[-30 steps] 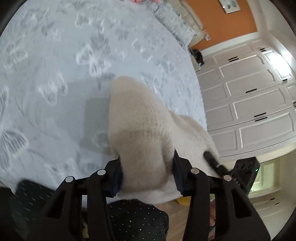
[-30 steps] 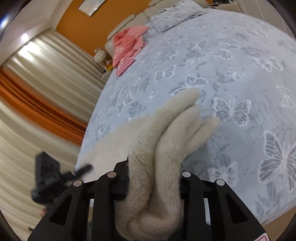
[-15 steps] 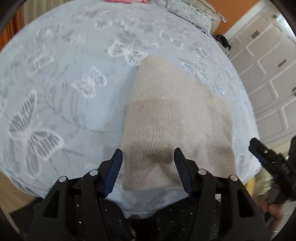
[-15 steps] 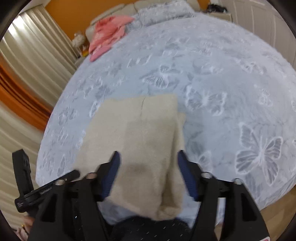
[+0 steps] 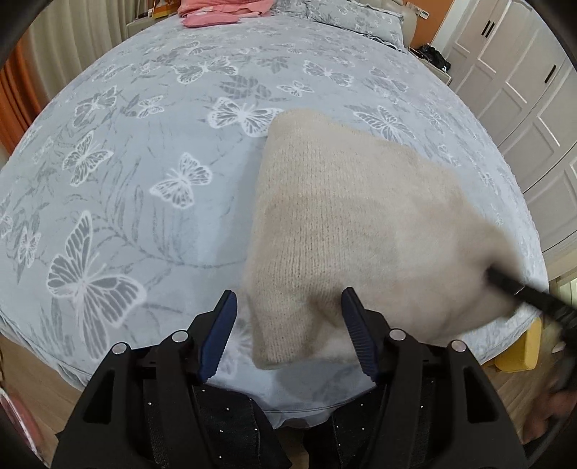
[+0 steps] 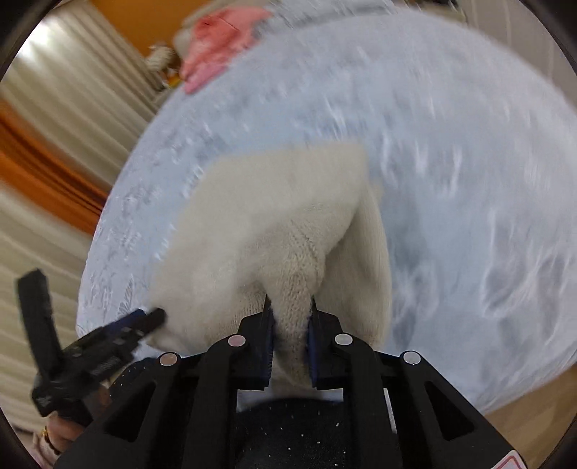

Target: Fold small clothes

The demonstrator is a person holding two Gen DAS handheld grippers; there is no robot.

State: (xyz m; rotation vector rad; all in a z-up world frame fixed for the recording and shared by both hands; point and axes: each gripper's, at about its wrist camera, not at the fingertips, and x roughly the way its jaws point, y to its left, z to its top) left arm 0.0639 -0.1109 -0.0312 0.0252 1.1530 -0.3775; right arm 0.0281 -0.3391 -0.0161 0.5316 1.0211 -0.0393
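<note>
A cream knitted garment (image 5: 346,216) lies folded on the bed near its front edge. My left gripper (image 5: 288,317) is open, its blue-padded fingers standing either side of the garment's near left corner without pinching it. In the right wrist view, my right gripper (image 6: 290,317) is shut on a bunched fold of the cream garment (image 6: 288,223) at its near right edge and lifts it slightly. The right gripper's tip shows in the left wrist view (image 5: 505,279) at the garment's right edge. The left gripper shows in the right wrist view (image 6: 144,317) at the garment's left corner.
The bed has a light blue butterfly-print cover (image 5: 144,162). Pink clothes (image 5: 223,14) lie at the far end, also in the right wrist view (image 6: 220,39). White wardrobe doors (image 5: 523,90) stand to the right, curtains (image 6: 65,108) to the left. Wooden floor borders the bed's front edge.
My left gripper has let go of the garment and opened. My right gripper opened half a second ago and has now shut again on a fold at the right edge. The garment now lies flat.
</note>
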